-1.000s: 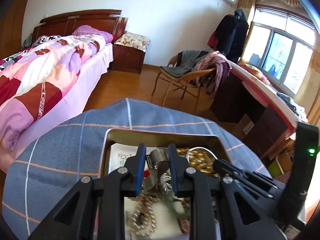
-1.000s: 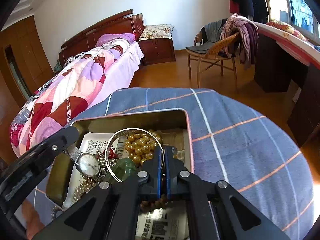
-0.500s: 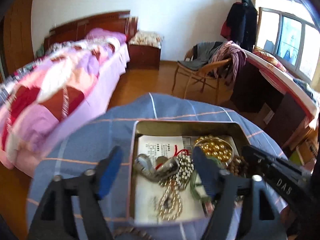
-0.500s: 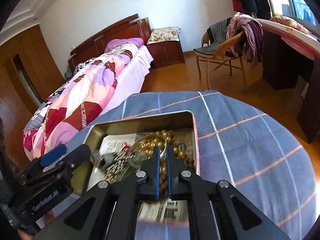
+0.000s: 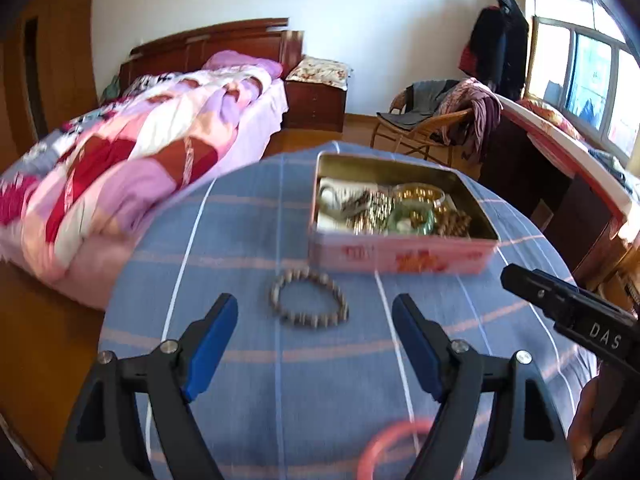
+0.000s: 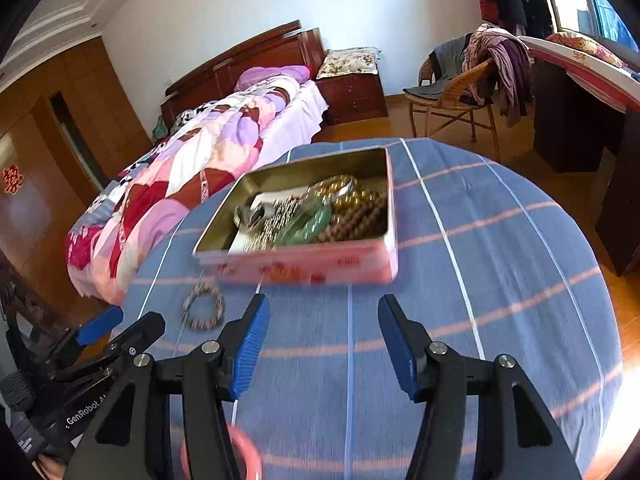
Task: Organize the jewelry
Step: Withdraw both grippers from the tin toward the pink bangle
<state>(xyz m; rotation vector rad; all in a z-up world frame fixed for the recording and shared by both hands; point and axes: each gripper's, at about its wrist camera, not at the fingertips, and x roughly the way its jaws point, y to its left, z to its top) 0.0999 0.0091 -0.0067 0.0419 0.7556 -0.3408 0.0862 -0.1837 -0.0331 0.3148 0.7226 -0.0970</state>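
Blue-padded left tongs (image 5: 314, 332) hang released above the checked counter (image 5: 240, 380), gripping nothing. A beaded bracelet (image 5: 308, 298) lies flat on the cloth just ahead of them, near the front wall of the pink tin (image 5: 400, 258), which is heaped with jewelry. A pink bangle (image 5: 394, 454) lies by the right finger.

From the right wrist, the right tongs (image 6: 322, 338) are likewise spread and empty, the tin (image 6: 304, 266) ahead and the bracelet (image 6: 203, 306) to its left.

I see a glossy metal tin (image 5: 400, 258), gold inside, on a matt woven tablecloth (image 5: 240, 360); my grippers' ribbed blue pads (image 6: 250, 346) look rubbery, their black arms matt plastic.
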